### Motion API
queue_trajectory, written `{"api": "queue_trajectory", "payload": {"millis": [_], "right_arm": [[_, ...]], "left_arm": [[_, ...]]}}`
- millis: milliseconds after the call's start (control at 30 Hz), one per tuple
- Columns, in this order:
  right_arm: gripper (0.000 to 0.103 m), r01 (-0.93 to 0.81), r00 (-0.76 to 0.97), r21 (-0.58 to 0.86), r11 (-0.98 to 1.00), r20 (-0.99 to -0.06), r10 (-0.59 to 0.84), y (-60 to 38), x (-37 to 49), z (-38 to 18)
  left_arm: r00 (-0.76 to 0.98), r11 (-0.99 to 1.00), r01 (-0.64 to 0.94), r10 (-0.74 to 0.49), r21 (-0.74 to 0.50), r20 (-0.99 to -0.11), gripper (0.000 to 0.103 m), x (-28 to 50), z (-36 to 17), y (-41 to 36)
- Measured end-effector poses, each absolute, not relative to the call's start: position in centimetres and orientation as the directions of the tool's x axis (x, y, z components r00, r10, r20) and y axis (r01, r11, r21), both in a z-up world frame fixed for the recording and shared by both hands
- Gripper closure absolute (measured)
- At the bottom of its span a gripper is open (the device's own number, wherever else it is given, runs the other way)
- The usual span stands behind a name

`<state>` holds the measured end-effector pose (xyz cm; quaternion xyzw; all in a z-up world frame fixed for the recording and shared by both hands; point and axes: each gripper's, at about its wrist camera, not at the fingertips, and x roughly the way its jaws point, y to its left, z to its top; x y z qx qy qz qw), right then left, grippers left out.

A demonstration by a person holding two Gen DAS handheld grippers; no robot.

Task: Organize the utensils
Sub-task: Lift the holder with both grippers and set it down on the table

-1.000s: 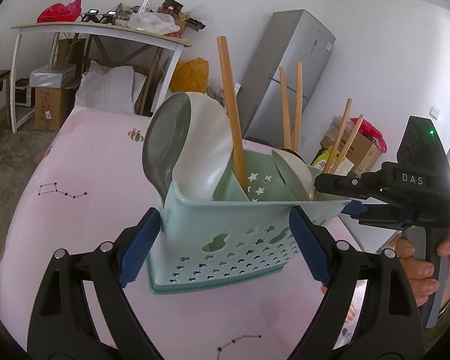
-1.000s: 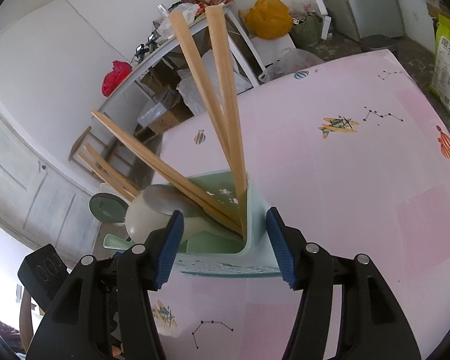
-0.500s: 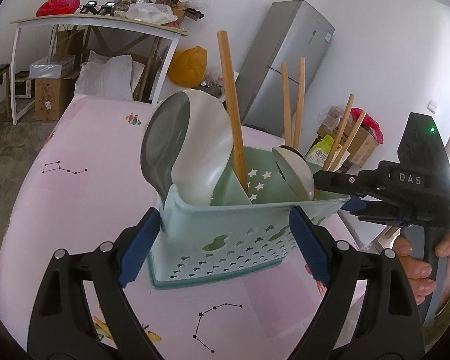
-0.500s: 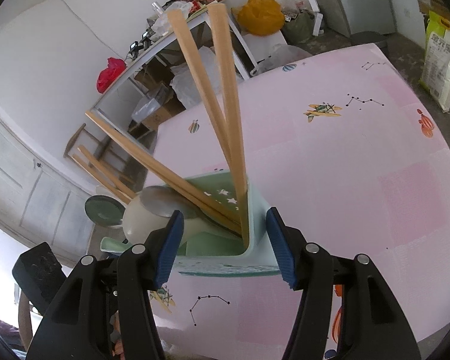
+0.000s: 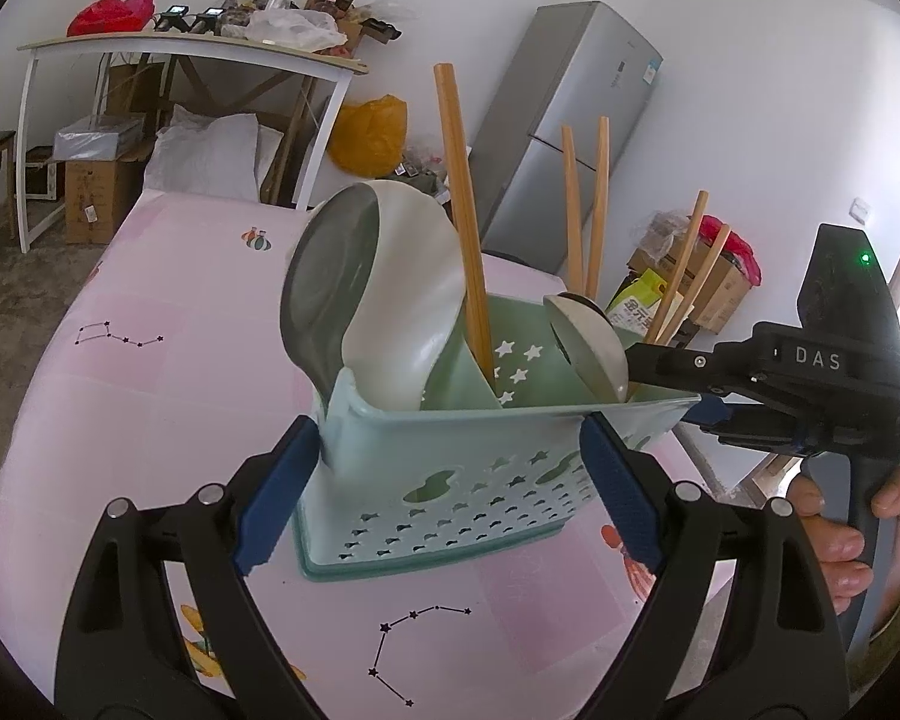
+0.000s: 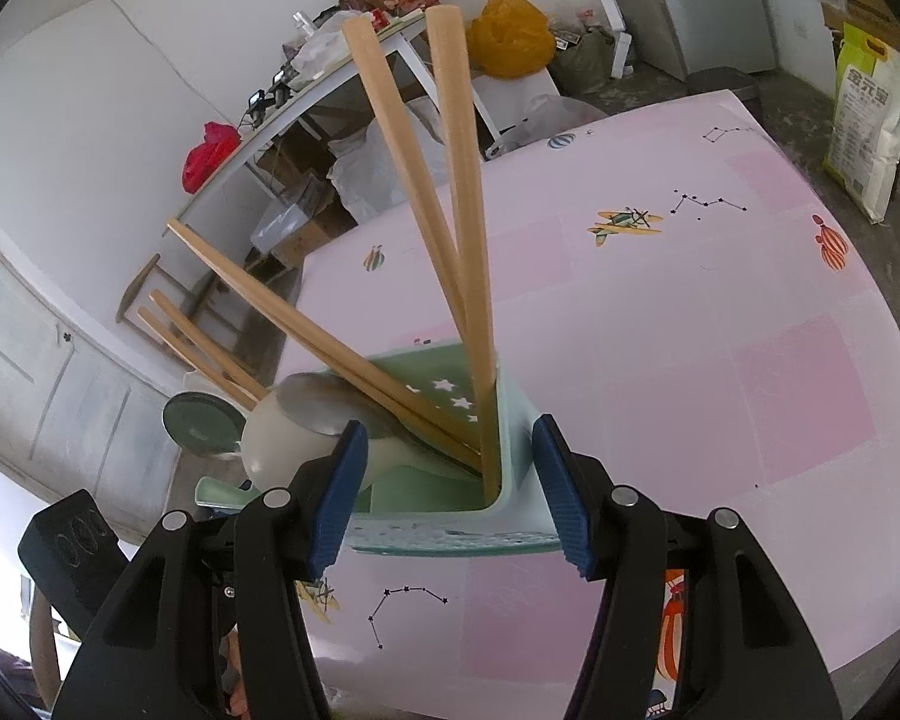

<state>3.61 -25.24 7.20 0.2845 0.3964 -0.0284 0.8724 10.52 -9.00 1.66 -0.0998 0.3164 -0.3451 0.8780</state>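
A mint-green perforated utensil basket (image 5: 450, 450) hangs just over the pink table, gripped from two sides. My left gripper (image 5: 447, 498) is shut on its long side, blue pads pressed on both corners. My right gripper (image 6: 450, 495) is shut on the basket's narrow end (image 6: 510, 420); in the left wrist view it (image 5: 666, 387) reaches in from the right, held by a hand (image 5: 840, 540). Several wooden chopsticks (image 5: 462, 210) (image 6: 456, 180) stand in the basket. A large pale spoon (image 5: 402, 300) leans out beside a metal spoon (image 5: 324, 294), and a smaller spoon (image 5: 588, 342) sits further right.
The table carries a pink cloth (image 5: 120, 420) printed with constellations and planes. Behind it stand a grey fridge (image 5: 570, 138), a cluttered white side table (image 5: 192, 54) and a yellow bag (image 5: 369, 132). A rice bag (image 6: 870, 120) stands on the floor past the far edge.
The basket and both grippers have shifted together a little across the table, so the cloth's prints slide beneath them. Both grips look unchanged.
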Motion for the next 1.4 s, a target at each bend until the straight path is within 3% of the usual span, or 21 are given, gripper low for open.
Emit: {"api": "queue_trajectory", "payload": {"millis": [400, 833, 1400], "right_arm": [[0.046, 0.26, 0.705, 0.425, 0.867, -0.697, 0.13, -24.5, 2.7, 7.9], [0.04, 0.262, 0.733, 0.424, 0.867, -0.672, 0.107, -24.9, 1.1, 8.4], [0.029, 0.214, 0.779, 0.345, 0.914, -0.624, 0.053, -24.8, -3.0, 9.6]], "left_arm": [[0.589, 0.757, 0.536, -0.653, -0.374, -0.476, 0.016, 9.9, 1.1, -8.2], [0.598, 0.77, 0.531, -0.636, -0.354, -0.488, 0.015, 9.9, 1.2, -8.0], [0.54, 0.774, 0.566, -0.608, -0.283, -0.582, 0.013, 6.3, -0.1, -5.5]]}}
